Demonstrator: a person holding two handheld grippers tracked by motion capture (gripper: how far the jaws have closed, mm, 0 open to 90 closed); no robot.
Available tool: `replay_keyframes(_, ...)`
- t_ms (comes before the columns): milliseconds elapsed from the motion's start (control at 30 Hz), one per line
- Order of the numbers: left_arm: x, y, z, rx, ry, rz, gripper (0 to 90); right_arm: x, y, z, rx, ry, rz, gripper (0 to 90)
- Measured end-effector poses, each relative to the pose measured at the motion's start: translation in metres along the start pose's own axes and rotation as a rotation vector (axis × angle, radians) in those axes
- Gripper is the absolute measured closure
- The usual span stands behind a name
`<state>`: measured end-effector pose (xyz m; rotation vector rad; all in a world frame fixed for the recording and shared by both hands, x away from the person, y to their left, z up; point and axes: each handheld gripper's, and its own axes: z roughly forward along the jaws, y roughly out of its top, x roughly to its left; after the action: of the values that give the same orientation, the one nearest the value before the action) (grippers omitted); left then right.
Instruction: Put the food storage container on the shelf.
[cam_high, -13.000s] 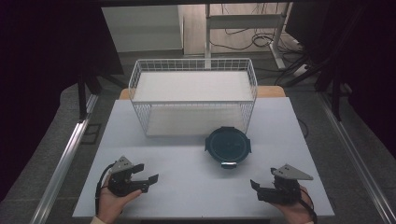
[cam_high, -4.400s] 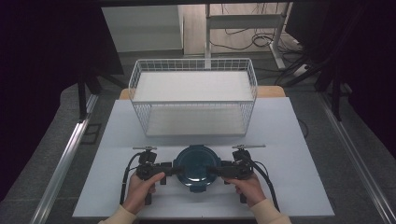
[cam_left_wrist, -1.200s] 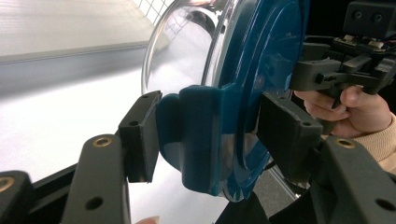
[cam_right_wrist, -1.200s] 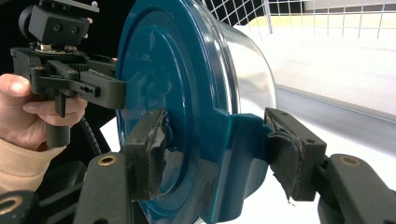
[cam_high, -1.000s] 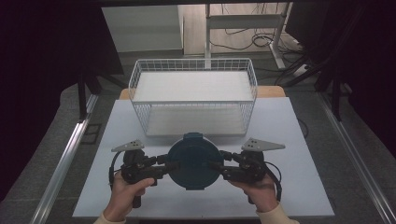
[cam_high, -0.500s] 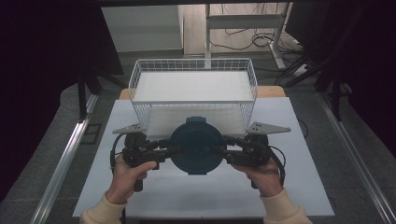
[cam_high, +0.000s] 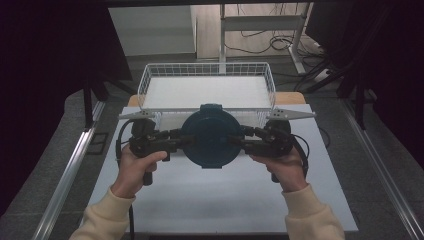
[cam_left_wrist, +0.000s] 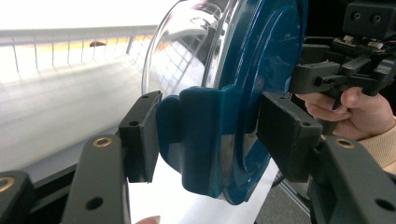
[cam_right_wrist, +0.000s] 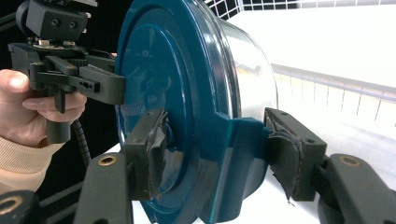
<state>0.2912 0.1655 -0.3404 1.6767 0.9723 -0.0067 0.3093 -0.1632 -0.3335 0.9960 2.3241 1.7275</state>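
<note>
A round container (cam_high: 210, 135) with a teal lid and a clear glass bowl hangs above the table (cam_high: 210, 200), just in front of the wire basket (cam_high: 145, 82). My left gripper (cam_high: 182, 142) is shut on the teal clasp at its left side, and my right gripper (cam_high: 239, 141) is shut on the clasp opposite. In the left gripper view the pads (cam_left_wrist: 140, 135) press on both sides of the clasp (cam_left_wrist: 205, 135), with the lid (cam_left_wrist: 266, 70) toward the right. In the right gripper view the worn pads (cam_right_wrist: 289, 158) clamp the other clasp (cam_right_wrist: 233, 154); the left gripper (cam_right_wrist: 79, 79) shows beyond the lid.
The white wire basket has a bare white floor (cam_high: 205, 92) and stands at the table's far edge. Dark floor, a metal rail (cam_high: 70, 170) and desk legs with cables surround the table.
Both hands have lifted the container higher and carried it away from the person, toward the basket's front wall. Both grips are unchanged.
</note>
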Motion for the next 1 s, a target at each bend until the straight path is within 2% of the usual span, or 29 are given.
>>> replay_keyframes(133, 0.003, 0.011, 0.000, -0.007, 0.000, 0.000, 41.2, -0.005, 0.018, 0.004, 0.001, 0.000, -0.009, 41.0)
replay_keyframes(367, 0.006, 0.033, 0.003, -0.008, 0.004, 0.015, 41.3, -0.014, 0.036, 0.005, 0.002, 0.000, -0.004, 41.1)
replay_keyframes(700, 0.006, 0.065, 0.004, -0.018, -0.010, 0.045, 41.4, -0.017, 0.063, 0.000, -0.011, -0.022, -0.019, 41.1)
replay_keyframes(733, 0.006, 0.067, 0.004, -0.020, -0.011, 0.047, 41.3, -0.017, 0.070, -0.001, -0.009, -0.025, -0.022, 41.1)
replay_keyframes(1000, 0.012, 0.086, 0.003, -0.025, -0.016, 0.051, 41.3, -0.021, 0.089, 0.002, -0.010, -0.032, -0.034, 41.0)
